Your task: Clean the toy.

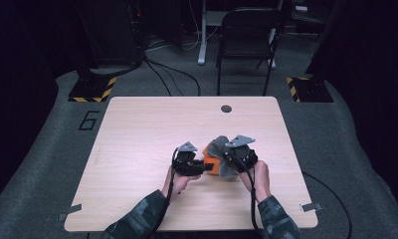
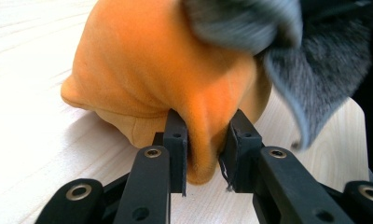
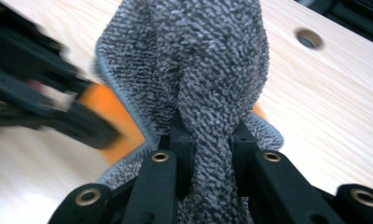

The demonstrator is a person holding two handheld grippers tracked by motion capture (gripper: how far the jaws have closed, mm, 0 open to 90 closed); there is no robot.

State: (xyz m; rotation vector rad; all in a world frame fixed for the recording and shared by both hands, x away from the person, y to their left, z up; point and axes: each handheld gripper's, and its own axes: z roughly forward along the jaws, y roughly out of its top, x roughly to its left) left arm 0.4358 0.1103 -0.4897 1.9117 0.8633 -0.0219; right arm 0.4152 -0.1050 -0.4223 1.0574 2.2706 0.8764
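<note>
Left fingers: the left gripper (image 2: 205, 140) pinches a fold of the orange cloth (image 2: 166, 70) between its pads, jaws drawn close on the fabric.
Right fingers: the right gripper (image 3: 211, 140) clamps a bunched ridge of the grey cloth (image 3: 198, 60), jaws nearly together.
Cloths: both lie touching at the near right of the table (image 1: 137, 129), grey draped over the orange one's right side.
Progress: both cloths are gripped; judging by this, pulling them apart or laying them out has barely begun.
Left to do: separating, spreading or folding each piece.
</note>
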